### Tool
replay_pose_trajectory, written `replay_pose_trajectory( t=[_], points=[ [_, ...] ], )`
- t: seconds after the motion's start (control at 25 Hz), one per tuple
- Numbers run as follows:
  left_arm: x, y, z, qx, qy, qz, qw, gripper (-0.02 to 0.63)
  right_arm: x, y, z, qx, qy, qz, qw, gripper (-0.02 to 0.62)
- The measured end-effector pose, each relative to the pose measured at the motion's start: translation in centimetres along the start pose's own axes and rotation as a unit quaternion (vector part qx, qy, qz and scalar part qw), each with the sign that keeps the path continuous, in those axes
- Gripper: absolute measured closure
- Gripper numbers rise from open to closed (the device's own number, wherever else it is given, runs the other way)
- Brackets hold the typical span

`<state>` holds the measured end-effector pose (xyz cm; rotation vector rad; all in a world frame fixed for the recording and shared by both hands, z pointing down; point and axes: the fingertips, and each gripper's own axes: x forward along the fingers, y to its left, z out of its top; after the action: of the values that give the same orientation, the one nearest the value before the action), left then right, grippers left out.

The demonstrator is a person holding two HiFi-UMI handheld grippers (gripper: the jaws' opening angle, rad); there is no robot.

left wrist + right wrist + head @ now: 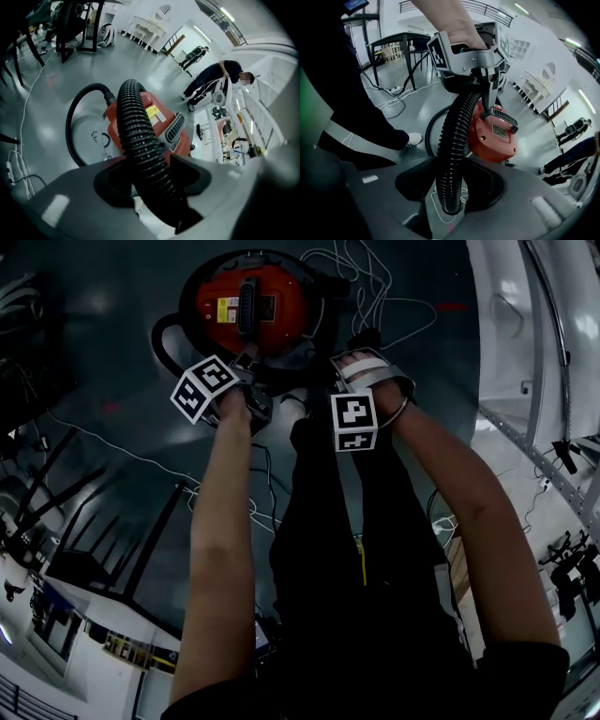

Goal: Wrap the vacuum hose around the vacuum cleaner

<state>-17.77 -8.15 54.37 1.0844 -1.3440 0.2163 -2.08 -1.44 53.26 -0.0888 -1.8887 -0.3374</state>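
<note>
While pinching hose (138, 140) in left tool (150, 180) and right tool (450, 187): partly looped round vacuum (246, 306), held stretch left to wrap.

The hose (138, 136) covers part of the vacuum cleaner (168, 115), whose yellow label (153, 114) is too small to read

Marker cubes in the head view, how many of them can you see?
2. The left cube rides on the left claw, at the red vacuum cleaner's near edge; the right cube rides on the right claw beside it. None looks hidden.
</note>
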Motion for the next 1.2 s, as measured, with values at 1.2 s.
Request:
replay_pose_trajectory(
  t=[1.2],
  points=[
    [0.5,-3.8,0.0,-0.043,-0.082,-0.098,0.9908,0.329,0.2,-6.1,-4.8,-0.164,-0.015,-0.008,0.986,0.422]
  ],
)
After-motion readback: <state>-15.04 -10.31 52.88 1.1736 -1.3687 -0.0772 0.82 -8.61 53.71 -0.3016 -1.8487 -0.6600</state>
